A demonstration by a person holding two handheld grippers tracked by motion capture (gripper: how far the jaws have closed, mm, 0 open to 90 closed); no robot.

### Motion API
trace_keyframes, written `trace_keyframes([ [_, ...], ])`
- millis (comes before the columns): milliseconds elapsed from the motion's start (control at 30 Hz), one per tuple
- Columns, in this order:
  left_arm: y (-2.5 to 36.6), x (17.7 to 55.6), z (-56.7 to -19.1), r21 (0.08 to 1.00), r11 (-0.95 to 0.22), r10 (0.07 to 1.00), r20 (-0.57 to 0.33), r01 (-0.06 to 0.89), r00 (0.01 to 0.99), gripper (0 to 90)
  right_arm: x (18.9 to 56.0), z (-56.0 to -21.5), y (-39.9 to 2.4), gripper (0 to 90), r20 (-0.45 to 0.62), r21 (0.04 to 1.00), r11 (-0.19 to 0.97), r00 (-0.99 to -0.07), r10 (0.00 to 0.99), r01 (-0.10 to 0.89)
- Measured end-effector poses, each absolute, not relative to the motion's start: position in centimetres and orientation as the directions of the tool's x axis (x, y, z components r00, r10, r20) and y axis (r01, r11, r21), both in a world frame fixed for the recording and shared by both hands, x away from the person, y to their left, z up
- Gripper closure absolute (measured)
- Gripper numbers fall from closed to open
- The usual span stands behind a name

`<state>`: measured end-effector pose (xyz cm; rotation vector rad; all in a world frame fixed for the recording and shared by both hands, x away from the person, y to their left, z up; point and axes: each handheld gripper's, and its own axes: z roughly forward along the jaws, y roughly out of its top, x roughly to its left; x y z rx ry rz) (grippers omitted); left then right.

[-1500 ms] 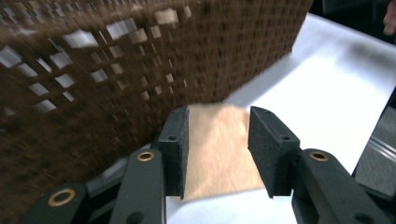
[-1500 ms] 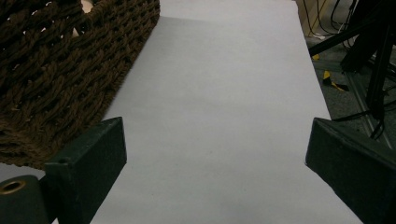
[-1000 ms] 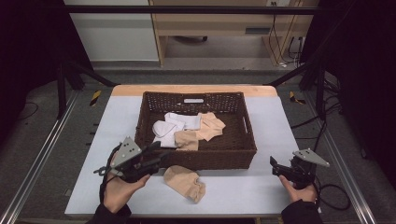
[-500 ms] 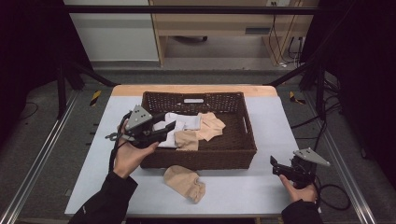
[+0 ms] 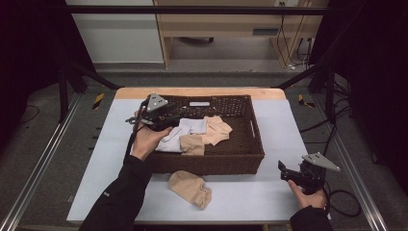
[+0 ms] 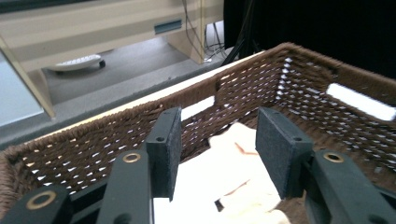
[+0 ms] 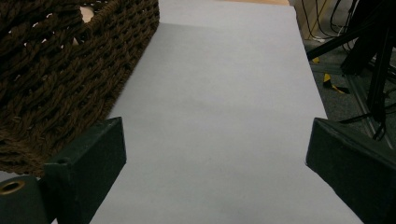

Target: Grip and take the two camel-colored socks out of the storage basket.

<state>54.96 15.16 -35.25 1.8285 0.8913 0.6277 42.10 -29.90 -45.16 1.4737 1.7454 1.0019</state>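
A brown wicker basket (image 5: 250, 144) stands mid-table with white socks (image 5: 192, 126) and beige socks (image 5: 216, 130) in it. Another beige sock (image 5: 190, 187) lies on the table in front of the basket. My left gripper (image 5: 177, 117) hovers over the basket's left part, open, with nothing between its pads. In the left gripper view, the left gripper (image 6: 217, 140) points at the pale socks (image 6: 233, 172) and the far wicker wall (image 6: 261, 88). My right gripper (image 5: 283, 169) rests open near the front right edge; the right gripper (image 7: 215, 140) frames only bare table beside the basket (image 7: 70, 70).
The white table top (image 5: 284, 120) has free room right of the basket and along the front. Black frame legs (image 5: 317, 72) and cables (image 5: 337, 130) stand off the table's right side; a wooden cabinet (image 5: 226, 24) sits behind.
My left hand has moved from the front left of the table, beside the loose beige sock, back and up over the basket's left part. The right hand has stayed put.
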Motion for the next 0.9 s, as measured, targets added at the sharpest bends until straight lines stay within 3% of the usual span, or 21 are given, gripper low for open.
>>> trace_keyframes([
  [400, 14.5, 57.2, -38.8, 0.855, -0.354, 0.783, 0.05, 0.378, 0.62, 51.1, 42.2, -45.2, -29.9, 5.2, 0.007, 0.859, 0.08, -0.169, 0.986, 0.505],
  [900, 13.2, 57.8, -42.7, 0.695, -0.506, 0.75, 0.063, 0.511, 0.658, 52.6, 42.2, -45.3, -29.9, 5.2, 0.004, 0.857, 0.084, -0.17, 0.985, 0.508],
])
